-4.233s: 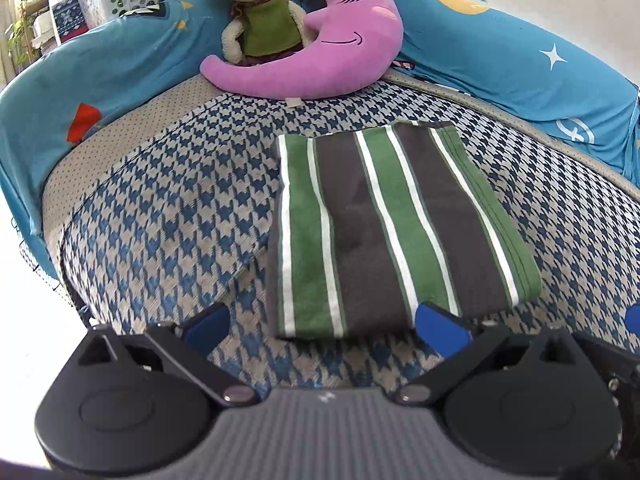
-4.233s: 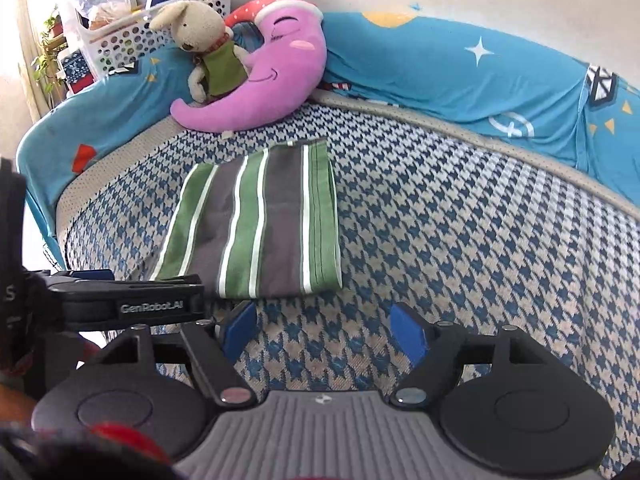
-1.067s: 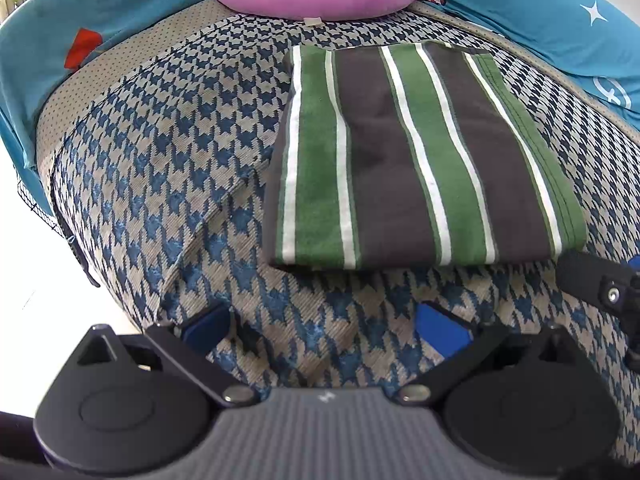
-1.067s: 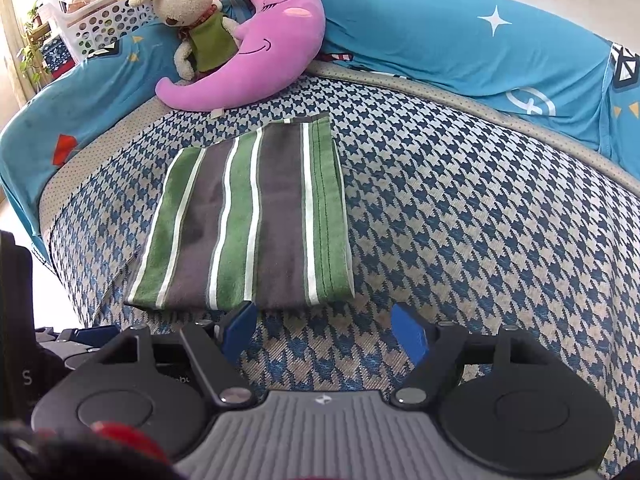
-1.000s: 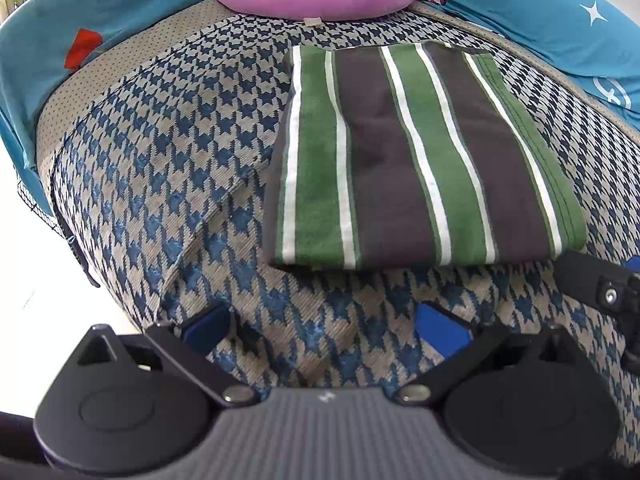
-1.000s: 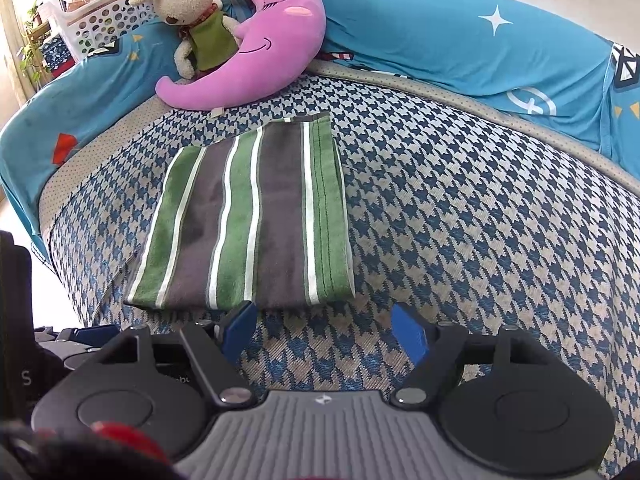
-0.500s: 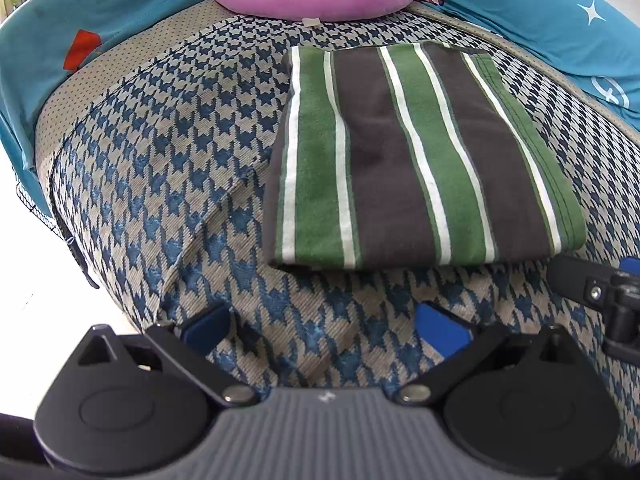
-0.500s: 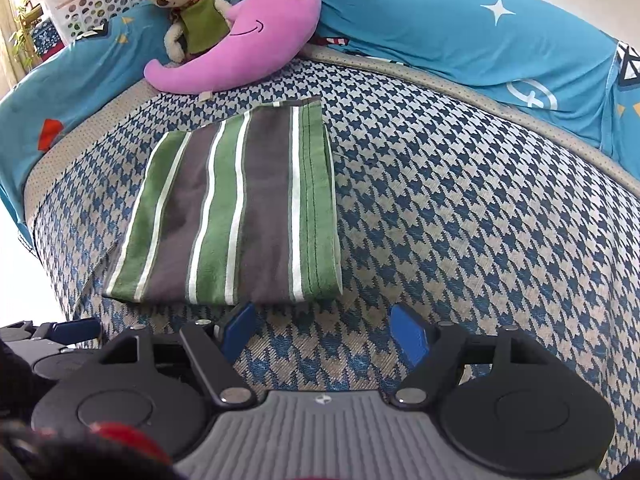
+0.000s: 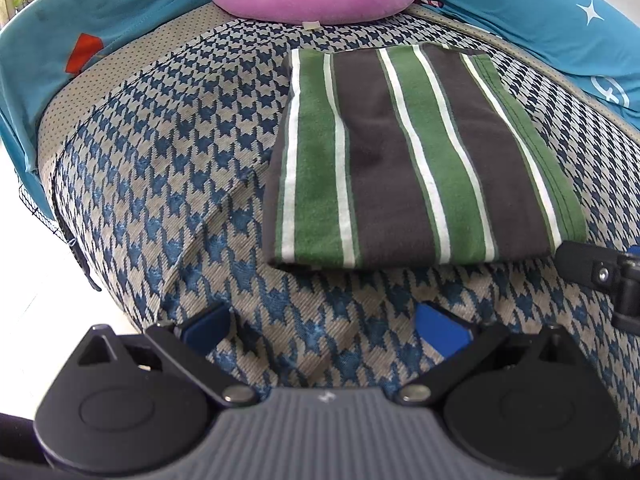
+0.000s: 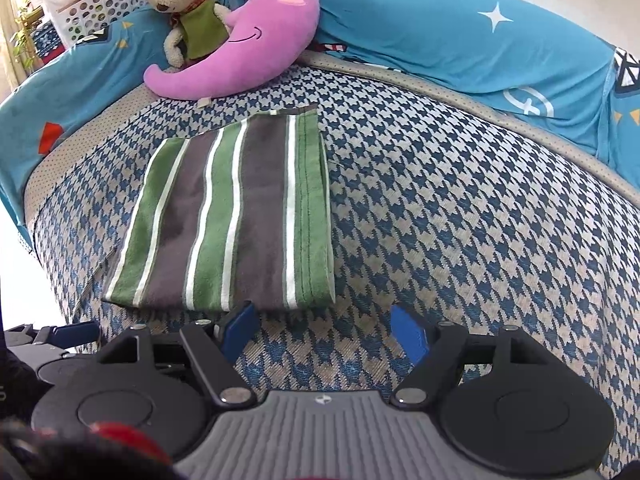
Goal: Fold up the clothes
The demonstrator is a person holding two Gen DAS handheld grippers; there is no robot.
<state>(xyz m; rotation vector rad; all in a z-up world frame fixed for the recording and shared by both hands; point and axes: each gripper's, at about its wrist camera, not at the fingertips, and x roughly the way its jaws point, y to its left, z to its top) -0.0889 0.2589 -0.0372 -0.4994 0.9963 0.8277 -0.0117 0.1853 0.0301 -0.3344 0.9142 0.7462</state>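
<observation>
**Folded garment lies flat near cushion's front edge**

The striped garment (image 10: 224, 216) rests folded on the houndstooth cushion (image 10: 440, 220), bare fabric open to its right. Left gripper (image 9: 324, 326) and right gripper (image 10: 326, 330) hover spread wide, empty, just short of its near edge. A moon pillow (image 10: 248, 48) sits behind.

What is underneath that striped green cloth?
The folded striped cloth lies flat on the blue houndstooth cushion, which shows on every side of it. Whether anything is tucked beneath or inside its folds is hidden.
</observation>
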